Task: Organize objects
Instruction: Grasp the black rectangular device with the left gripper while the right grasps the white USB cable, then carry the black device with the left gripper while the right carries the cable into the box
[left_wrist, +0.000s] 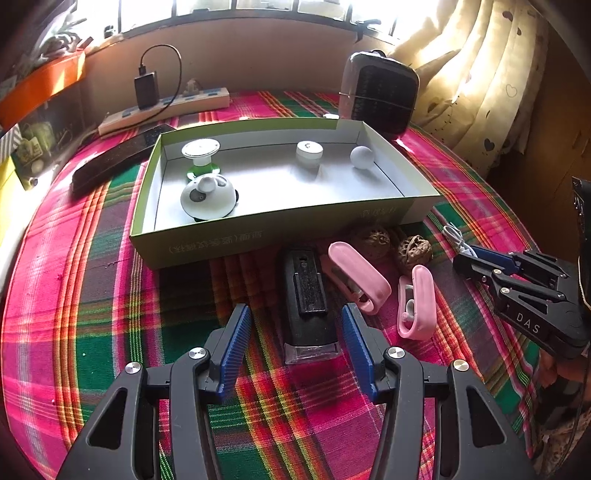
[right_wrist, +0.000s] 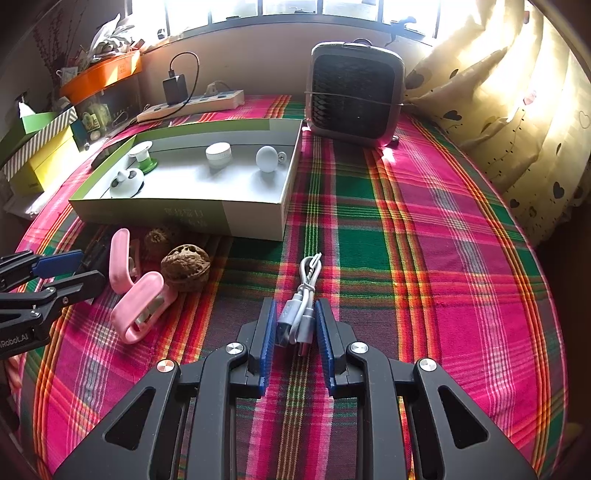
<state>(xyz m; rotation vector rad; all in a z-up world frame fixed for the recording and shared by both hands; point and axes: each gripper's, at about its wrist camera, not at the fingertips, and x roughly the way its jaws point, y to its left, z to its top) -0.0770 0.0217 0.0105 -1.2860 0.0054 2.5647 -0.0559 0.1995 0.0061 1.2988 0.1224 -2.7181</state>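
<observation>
A green and white box holds a white ball, a white cap and two white and green toys. My left gripper is open around a black device lying on the cloth. My right gripper is open around a coiled white USB cable; it also shows in the left wrist view. Two pink clips and two walnuts lie in front of the box.
A plaid cloth covers the table. A small fan heater stands behind the box. A power strip with a black charger lies at the back left. A dark phone lies left of the box. Curtains hang at right.
</observation>
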